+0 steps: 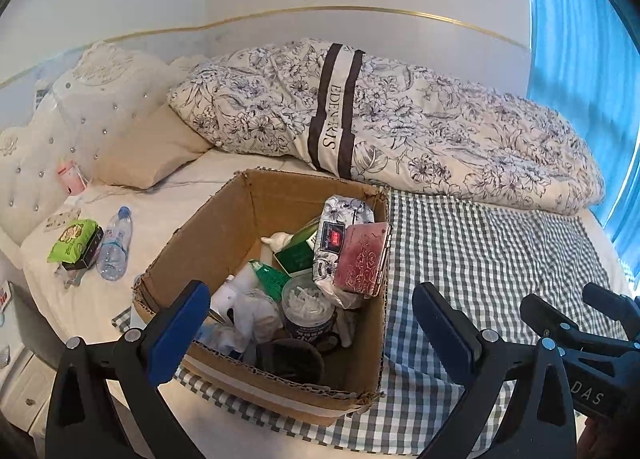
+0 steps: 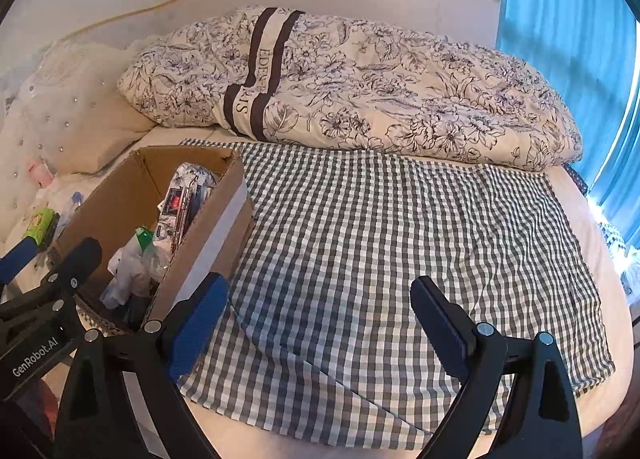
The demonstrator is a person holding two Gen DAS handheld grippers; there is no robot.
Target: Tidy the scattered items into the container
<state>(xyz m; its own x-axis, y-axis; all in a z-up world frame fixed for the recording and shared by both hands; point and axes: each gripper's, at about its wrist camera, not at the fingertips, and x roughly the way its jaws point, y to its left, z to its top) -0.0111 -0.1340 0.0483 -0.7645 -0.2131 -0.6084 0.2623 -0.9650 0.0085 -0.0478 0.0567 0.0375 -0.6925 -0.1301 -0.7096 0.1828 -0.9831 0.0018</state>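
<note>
A cardboard box (image 1: 192,247) stands on a checked cloth (image 1: 480,259) on the bed, filled with several items: a red patterned case (image 1: 362,259), a floral packet (image 1: 340,219), a green carton (image 1: 296,255) and a tub of white sticks (image 1: 308,307). My left gripper (image 1: 312,319) hovers open above the box's near side, with nothing between its fingers. In the right wrist view the box (image 2: 208,227) sits at the left. My right gripper (image 2: 320,319) is open and empty over the checked cloth (image 2: 400,239), to the right of the box.
Left of the box lie a water bottle (image 1: 114,245), a green packet (image 1: 72,241) on a dark box, and a pink item (image 1: 72,177) near the tufted headboard (image 1: 60,131). A floral duvet (image 1: 400,123) is rolled along the back. Blue curtains (image 1: 592,59) hang at the right.
</note>
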